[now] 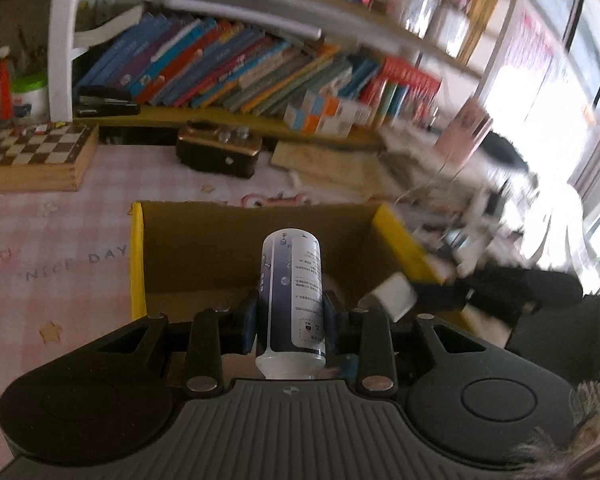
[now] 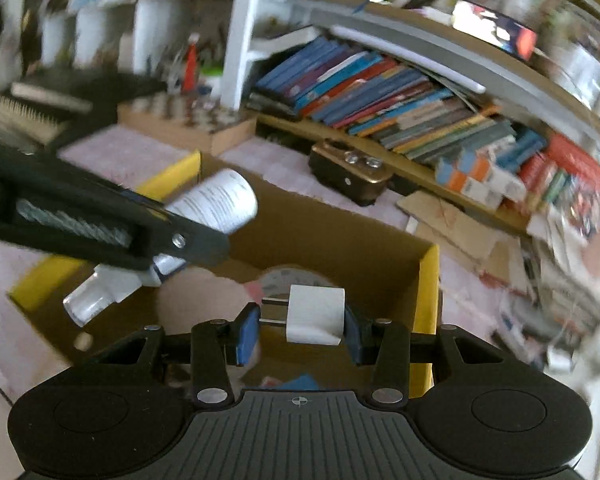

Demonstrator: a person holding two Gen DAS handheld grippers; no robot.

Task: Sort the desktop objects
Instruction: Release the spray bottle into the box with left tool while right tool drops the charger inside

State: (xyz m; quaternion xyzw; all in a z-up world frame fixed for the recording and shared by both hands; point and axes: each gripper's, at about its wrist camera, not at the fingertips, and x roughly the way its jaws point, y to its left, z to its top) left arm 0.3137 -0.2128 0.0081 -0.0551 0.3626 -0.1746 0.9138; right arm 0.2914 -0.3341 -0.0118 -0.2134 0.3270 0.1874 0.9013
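My left gripper (image 1: 290, 320) is shut on a white bottle (image 1: 294, 296) with a dark printed label and holds it over an open cardboard box (image 1: 188, 240) with yellow flaps. My right gripper (image 2: 300, 326) is shut on a white plug adapter (image 2: 316, 314), prongs pointing left, above the same box (image 2: 340, 240). In the right wrist view the left gripper (image 2: 148, 236) reaches in from the left with the bottle (image 2: 216, 200). In the left wrist view the plug adapter (image 1: 394, 294) shows at the box's right side.
A pink checked cloth (image 1: 40, 248) covers the desk. A wooden chessboard (image 1: 32, 156), a dark gold-topped box (image 1: 218, 152) and flat cardboard pieces (image 1: 324, 164) lie behind the box. A shelf of leaning books (image 1: 236, 68) runs along the back. Clutter sits to the right.
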